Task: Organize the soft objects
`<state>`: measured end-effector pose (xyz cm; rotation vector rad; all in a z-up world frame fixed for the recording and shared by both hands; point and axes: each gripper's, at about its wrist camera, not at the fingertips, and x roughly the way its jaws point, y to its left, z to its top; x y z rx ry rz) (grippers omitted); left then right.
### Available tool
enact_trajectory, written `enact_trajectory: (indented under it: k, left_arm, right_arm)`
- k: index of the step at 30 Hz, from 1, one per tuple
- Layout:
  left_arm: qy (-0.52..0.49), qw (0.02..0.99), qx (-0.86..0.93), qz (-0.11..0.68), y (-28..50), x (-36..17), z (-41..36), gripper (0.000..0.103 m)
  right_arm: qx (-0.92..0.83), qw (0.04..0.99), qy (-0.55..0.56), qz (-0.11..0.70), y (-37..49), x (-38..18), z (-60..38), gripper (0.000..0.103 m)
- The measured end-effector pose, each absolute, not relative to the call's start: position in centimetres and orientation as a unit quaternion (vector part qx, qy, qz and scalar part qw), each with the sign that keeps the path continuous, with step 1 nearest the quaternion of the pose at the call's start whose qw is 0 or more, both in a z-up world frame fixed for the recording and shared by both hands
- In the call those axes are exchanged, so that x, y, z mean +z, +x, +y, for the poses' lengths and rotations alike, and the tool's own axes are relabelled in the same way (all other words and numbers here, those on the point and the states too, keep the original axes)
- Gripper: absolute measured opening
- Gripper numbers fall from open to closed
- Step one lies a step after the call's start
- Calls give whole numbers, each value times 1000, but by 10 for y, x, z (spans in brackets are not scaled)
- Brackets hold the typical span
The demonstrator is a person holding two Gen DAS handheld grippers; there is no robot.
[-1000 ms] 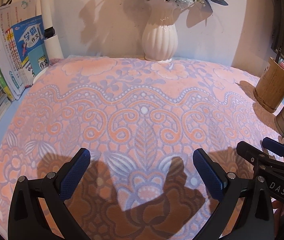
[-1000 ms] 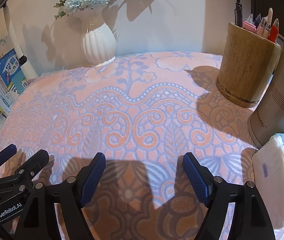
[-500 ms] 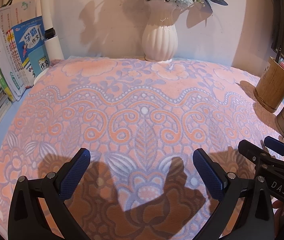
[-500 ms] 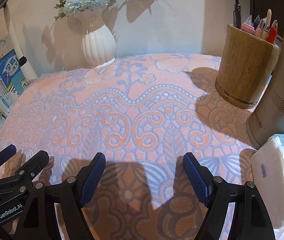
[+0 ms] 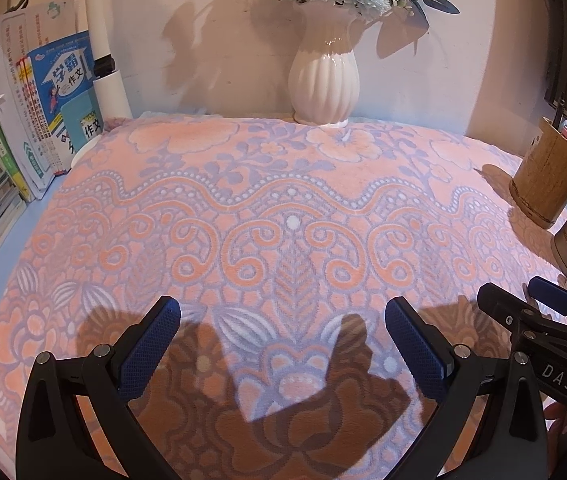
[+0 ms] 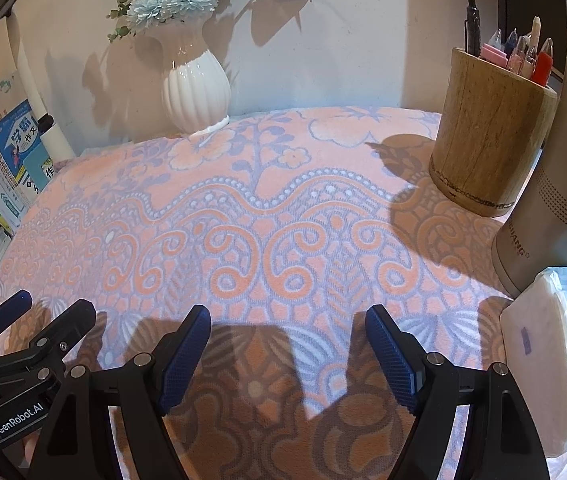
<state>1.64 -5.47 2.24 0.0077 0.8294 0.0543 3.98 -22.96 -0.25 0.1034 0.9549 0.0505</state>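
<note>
Towel (image 5: pixel 283 208) fills most of what I see in both views. It is soft, pink and purple, with flowers and curls on it, and it lies flat and spread out over the table.

My left gripper (image 5: pixel 283 344) sits low in the middle of the left wrist view. Its jaws are wide apart and hold nothing. The blue pads (image 5: pixel 149 350) hang over the near part of the towel, and dark shadows fall under them.

My right gripper (image 6: pixel 288 354) sits low in the middle of the right wrist view. Its jaws are wide apart too, with only towel between them.

At the top of the left view a white vase (image 5: pixel 323 80) with blue flowers stands at the far edge of the towel. Books (image 5: pixel 43 120) lean at the upper left. A wooden pen cup (image 6: pixel 491 132) stands at the upper right of the right view, on the towel's edge. Below it is a tall grey can (image 6: pixel 551 208), and a pack of tissues (image 6: pixel 555 360) sits at the lower right.
</note>
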Motion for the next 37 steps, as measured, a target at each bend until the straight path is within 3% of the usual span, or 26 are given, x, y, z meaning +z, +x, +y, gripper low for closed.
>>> enact_trajectory:
  k: [37]
  left_arm:
    - [-5,918,33,396,18,24,-47,102]
  right_arm:
    - [23,886,50,461,40,-3,-228,79]
